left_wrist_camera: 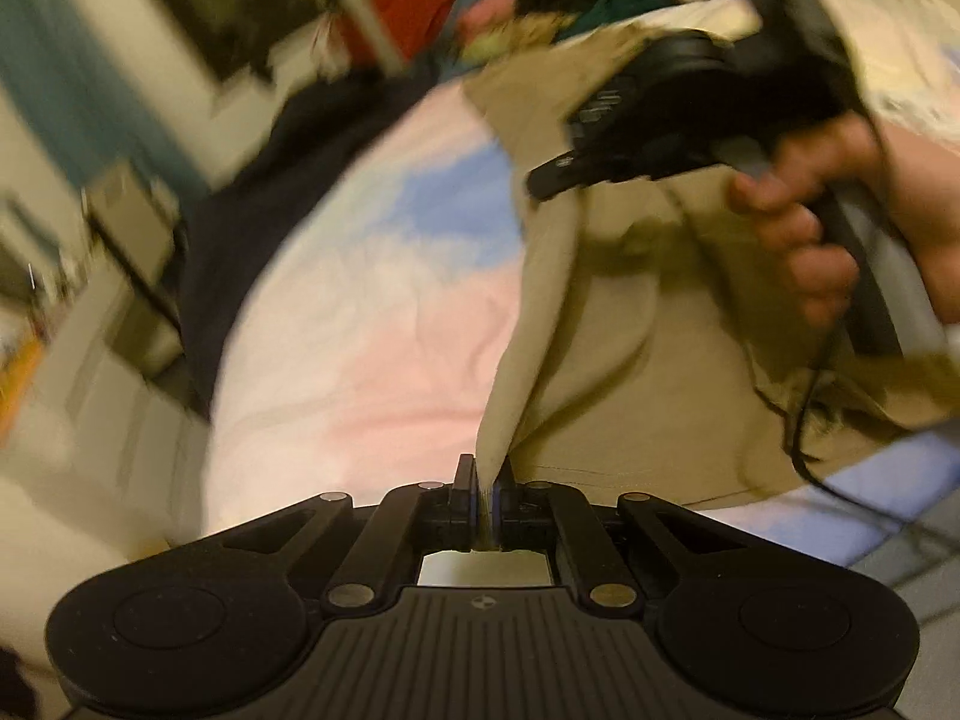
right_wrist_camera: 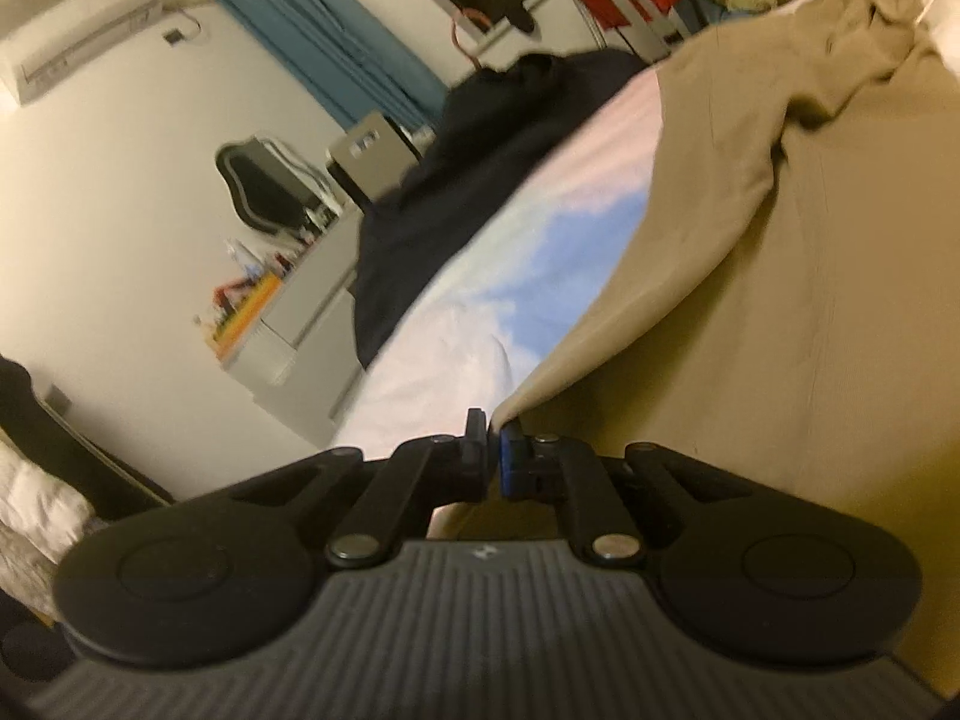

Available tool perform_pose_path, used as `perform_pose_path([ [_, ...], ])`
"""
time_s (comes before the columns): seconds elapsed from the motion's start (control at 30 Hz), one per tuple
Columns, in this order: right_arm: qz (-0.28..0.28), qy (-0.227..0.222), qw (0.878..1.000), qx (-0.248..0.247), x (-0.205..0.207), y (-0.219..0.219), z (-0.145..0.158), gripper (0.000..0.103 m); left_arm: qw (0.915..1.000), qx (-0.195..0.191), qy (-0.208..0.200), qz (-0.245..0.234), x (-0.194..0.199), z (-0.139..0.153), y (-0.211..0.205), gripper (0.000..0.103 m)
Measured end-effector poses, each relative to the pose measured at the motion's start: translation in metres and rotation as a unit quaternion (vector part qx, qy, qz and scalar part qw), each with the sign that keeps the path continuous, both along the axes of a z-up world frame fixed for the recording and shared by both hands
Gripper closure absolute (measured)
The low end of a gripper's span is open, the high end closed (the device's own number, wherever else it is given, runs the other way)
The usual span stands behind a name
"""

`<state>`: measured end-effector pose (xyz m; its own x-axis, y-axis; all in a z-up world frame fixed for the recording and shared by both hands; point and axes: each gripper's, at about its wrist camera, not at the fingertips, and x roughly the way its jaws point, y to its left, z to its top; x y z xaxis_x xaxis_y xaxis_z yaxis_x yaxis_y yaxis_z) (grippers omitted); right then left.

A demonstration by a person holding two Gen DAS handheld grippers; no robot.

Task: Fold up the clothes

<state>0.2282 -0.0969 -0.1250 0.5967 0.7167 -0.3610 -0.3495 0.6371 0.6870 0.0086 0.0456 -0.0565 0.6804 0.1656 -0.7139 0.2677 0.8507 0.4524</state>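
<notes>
A beige garment [left_wrist_camera: 636,324] lies spread on a bed with a pink, white and blue sheet [left_wrist_camera: 372,312]. My left gripper [left_wrist_camera: 487,480] is shut on a pulled-up fold of the beige cloth, which rises from between its pads. In the left wrist view my right gripper [left_wrist_camera: 549,183] reaches in from the upper right, held by a hand [left_wrist_camera: 840,222], with its tip at the garment's edge. In the right wrist view the right gripper [right_wrist_camera: 493,438] is shut on a corner of the beige garment [right_wrist_camera: 780,276], whose edge runs up and to the right from the pads.
A dark garment [right_wrist_camera: 432,180] lies at the far edge of the sheet [right_wrist_camera: 480,330]. Beyond the bed stand a desk with clutter [right_wrist_camera: 288,306], a chair [right_wrist_camera: 264,186], a teal curtain [right_wrist_camera: 336,42] and a heap of coloured clothes [left_wrist_camera: 498,18]. A cable [left_wrist_camera: 810,432] hangs from the right gripper.
</notes>
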Motion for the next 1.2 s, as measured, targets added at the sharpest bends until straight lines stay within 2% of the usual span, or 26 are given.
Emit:
perform_pose_path([
  [0.1, -0.007, -0.014, 1.0, -0.004, -0.009, -0.012, 0.014, 0.097, 0.9988, 0.011, -0.018, -0.043, -0.021, 0.008, -0.019, 0.098],
  [0.27, -0.034, -0.021, 0.998, -0.038, -0.03, -0.04, 0.025, 0.097, 0.9955, -0.023, -0.018, -0.091, -0.035, 0.015, -0.048, 0.098],
  [0.37, -0.053, -0.013, 0.997, -0.054, -0.041, -0.057, 0.021, 0.097, 0.9929, -0.043, 0.008, -0.11, -0.032, 0.007, -0.063, 0.098],
  [0.5, -0.072, 0.001, 0.992, -0.106, -0.046, -0.063, 0.009, 0.097, 0.988, -0.075, 0.078, -0.11, -0.012, -0.021, -0.073, 0.097],
  [0.57, -0.081, 0.013, 0.989, -0.121, -0.047, -0.065, 0.005, 0.094, 0.983, -0.104, 0.114, -0.099, -0.005, -0.031, -0.073, 0.087],
  [0.6, -0.086, 0.018, 0.988, -0.128, -0.05, -0.067, 0.005, 0.094, 0.9786, -0.126, 0.13, -0.098, -0.002, -0.033, -0.068, 0.071],
  [0.63, -0.09, 0.023, 0.987, -0.134, -0.053, -0.07, 0.004, 0.094, 0.9735, -0.149, 0.144, -0.097, 0.002, -0.034, -0.064, 0.064],
  [0.67, -0.091, 0.027, 0.986, -0.135, -0.058, -0.076, 0.005, 0.094, 0.9701, -0.176, 0.141, -0.089, 0.003, -0.03, -0.056, 0.061],
  [0.73, -0.095, 0.037, 0.986, -0.13, -0.073, -0.09, 0.007, 0.092, 0.959, -0.239, 0.129, -0.083, 0.003, -0.016, -0.036, 0.041],
  [0.77, -0.101, 0.042, 0.985, -0.13, -0.08, -0.097, 0.009, 0.084, 0.9504, -0.273, 0.125, -0.08, 0.005, -0.01, -0.023, 0.038],
  [0.83, -0.12, 0.045, 0.984, -0.121, -0.101, -0.112, 0.013, 0.051, 0.9357, -0.33, 0.108, -0.062, 0.01, -0.001, 0.001, 0.033],
  [0.87, -0.129, 0.046, 0.985, -0.109, -0.111, -0.119, 0.015, 0.021, 0.9307, -0.35, 0.099, -0.041, 0.016, 0.001, 0.013, 0.031],
  [0.9, -0.135, 0.048, 0.985, -0.095, -0.119, -0.126, 0.015, 0.015, 0.9253, -0.365, 0.101, -0.017, 0.025, -0.004, 0.024, 0.029],
  [1.0, -0.146, 0.061, 0.986, -0.05, -0.141, -0.142, 0.015, 0.016, 0.9044, -0.41, 0.106, 0.054, 0.052, -0.017, 0.054, 0.029],
  [1.07, -0.156, 0.085, 0.984, -0.033, -0.149, -0.149, 0.007, 0.016, 0.8814, -0.437, 0.138, 0.116, 0.072, -0.036, 0.072, 0.033],
  [1.17, -0.171, 0.146, 0.974, -0.01, -0.149, -0.159, -0.016, 0.015, 0.8743, -0.435, 0.164, 0.139, 0.088, -0.052, 0.076, 0.037],
  [1.2, -0.169, 0.16, 0.973, 0.001, -0.146, -0.16, -0.022, 0.015, 0.8757, -0.436, 0.166, 0.124, 0.087, -0.051, 0.073, 0.038],
])
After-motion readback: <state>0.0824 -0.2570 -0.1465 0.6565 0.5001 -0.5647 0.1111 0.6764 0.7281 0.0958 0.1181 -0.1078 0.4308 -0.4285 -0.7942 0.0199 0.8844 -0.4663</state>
